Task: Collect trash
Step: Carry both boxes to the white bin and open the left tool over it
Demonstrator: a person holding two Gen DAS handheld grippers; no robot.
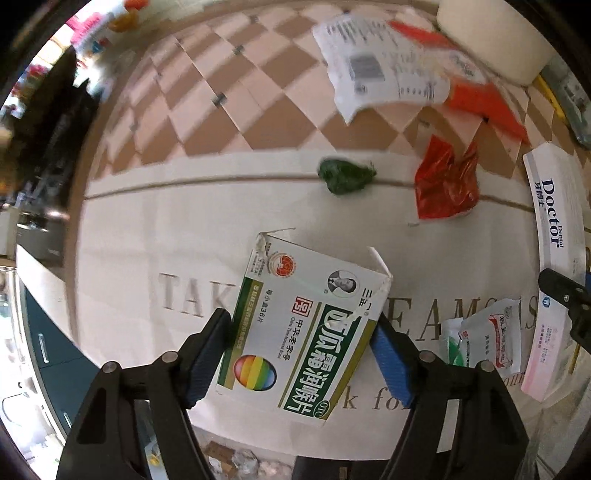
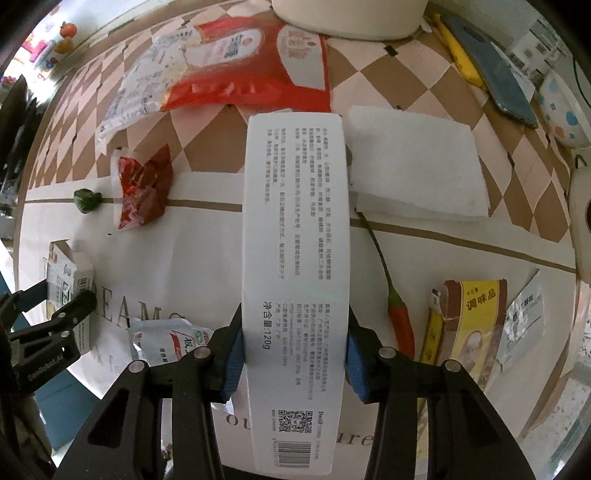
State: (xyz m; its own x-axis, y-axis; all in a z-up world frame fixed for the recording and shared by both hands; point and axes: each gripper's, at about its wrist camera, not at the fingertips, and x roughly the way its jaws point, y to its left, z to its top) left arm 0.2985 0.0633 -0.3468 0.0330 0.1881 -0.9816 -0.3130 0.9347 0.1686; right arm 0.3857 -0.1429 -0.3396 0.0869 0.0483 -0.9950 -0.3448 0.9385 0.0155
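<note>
My left gripper (image 1: 301, 350) is shut on a white and green medicine box (image 1: 306, 325), held above the table. My right gripper (image 2: 295, 354) is shut on a long white toothpaste box (image 2: 295, 258); that box also shows at the right edge of the left wrist view (image 1: 554, 236). Loose trash lies on the table: a crumpled red wrapper (image 1: 445, 181) (image 2: 142, 186), a green wad (image 1: 345, 175) (image 2: 86, 199), a large red and white bag (image 2: 236, 62) (image 1: 406, 62), and a small white sachet (image 1: 487, 336) (image 2: 166, 338).
A red chilli pepper (image 2: 400, 321), a yellow seasoning box (image 2: 469, 332), a white sachet (image 2: 522, 321) and a folded white tissue (image 2: 413, 170) lie to the right. A white round container (image 2: 347, 14), a blue phone (image 2: 498, 77) and a spotted bowl (image 2: 565, 114) stand behind.
</note>
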